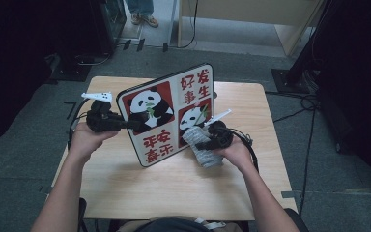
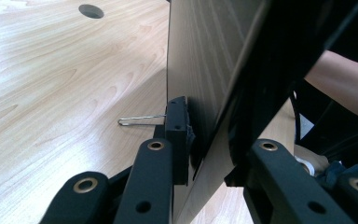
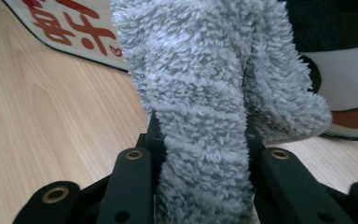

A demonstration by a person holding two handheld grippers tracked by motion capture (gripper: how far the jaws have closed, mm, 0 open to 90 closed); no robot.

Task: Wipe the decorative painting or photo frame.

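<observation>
Left tongs [image 1: 125,122] clamp the panda board [image 1: 169,113] upright; right tongs [image 1: 200,140] grip a grey cloth [image 1: 200,145].

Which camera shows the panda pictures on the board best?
The high view. There the whole front of the panda board faces the camera, both pandas and the red writing. The left gripper view looks along its edge and plain wooden back. The right gripper view catches just a corner with red writing, behind the grey fluffy cloth.
</observation>
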